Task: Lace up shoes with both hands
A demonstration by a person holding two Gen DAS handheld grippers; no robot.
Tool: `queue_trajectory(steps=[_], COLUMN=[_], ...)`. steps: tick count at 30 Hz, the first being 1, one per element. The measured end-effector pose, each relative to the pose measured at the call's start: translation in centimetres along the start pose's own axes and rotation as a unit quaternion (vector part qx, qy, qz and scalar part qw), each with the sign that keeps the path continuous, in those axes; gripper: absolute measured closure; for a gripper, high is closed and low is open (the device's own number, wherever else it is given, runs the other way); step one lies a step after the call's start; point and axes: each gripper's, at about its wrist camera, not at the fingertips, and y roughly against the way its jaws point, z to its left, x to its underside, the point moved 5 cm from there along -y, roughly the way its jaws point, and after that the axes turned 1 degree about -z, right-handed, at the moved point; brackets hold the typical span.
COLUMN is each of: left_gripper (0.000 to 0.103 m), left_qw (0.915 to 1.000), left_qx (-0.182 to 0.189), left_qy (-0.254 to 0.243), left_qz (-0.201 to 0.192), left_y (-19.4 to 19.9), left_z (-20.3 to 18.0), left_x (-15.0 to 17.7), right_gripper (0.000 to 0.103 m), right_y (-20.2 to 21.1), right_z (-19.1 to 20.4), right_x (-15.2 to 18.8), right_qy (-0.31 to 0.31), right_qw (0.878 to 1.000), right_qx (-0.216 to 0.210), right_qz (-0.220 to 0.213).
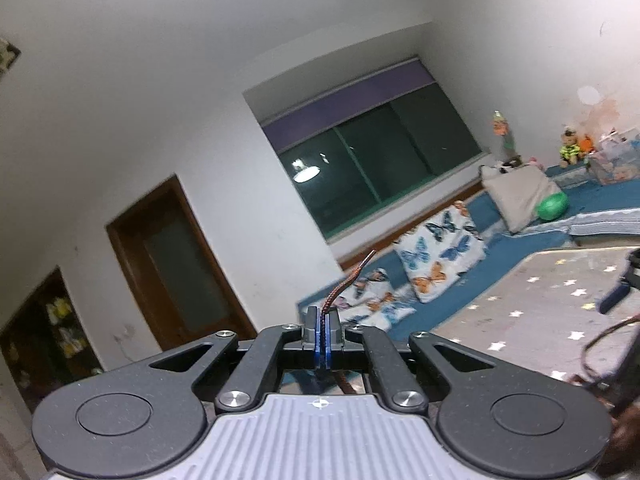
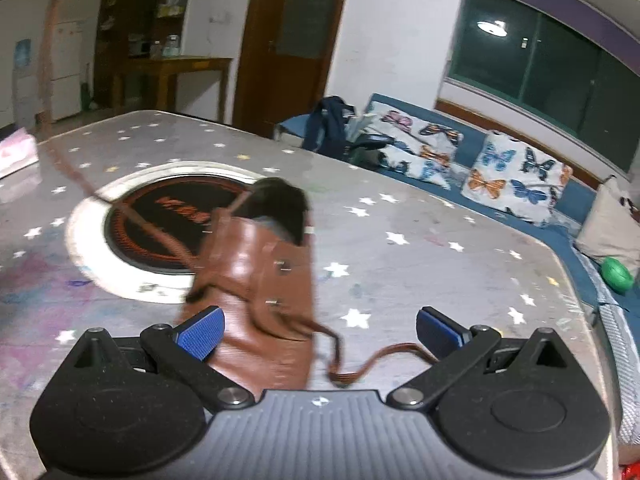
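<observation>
A brown leather shoe (image 2: 260, 280) lies on the star-patterned table (image 2: 400, 220), between and just beyond my right gripper's fingers. My right gripper (image 2: 318, 334) is open and empty. One brown lace (image 2: 384, 356) trails on the table near its right finger. The other lace end (image 2: 52, 80) runs taut from the shoe up to the top left. My left gripper (image 1: 323, 336) is raised above the table and shut on that brown lace (image 1: 344, 284), whose tip sticks out past the pads.
A round black and white hotplate (image 2: 152, 220) is set in the table behind the shoe. A blue sofa with butterfly cushions (image 2: 516, 176) runs along the window wall. A green ball (image 2: 618, 274) lies on it. A pink box (image 2: 16, 152) sits far left.
</observation>
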Motion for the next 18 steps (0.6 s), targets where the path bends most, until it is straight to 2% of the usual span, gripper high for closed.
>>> queue_trajectory(steps=[7, 18], left_gripper=[0.101, 0.101], left_qw=[0.9977, 0.9866], left_qx=[0.057, 0.128], left_qy=[0.02, 0.057], left_qz=[0.029, 0.083], left_y=[0.2, -0.7], left_z=[-3.5, -8.9], left_x=[1.1, 2.4], right_gripper=[0.0, 0.0], right_y=[-0.9, -1.8], right_z=[-0.9, -0.2], right_x=[0.1, -0.1], right_qy=[-0.02, -0.015], right_qw=[1.0, 1.0], right_qx=[-0.012, -0.015], right_qz=[-0.002, -0.005])
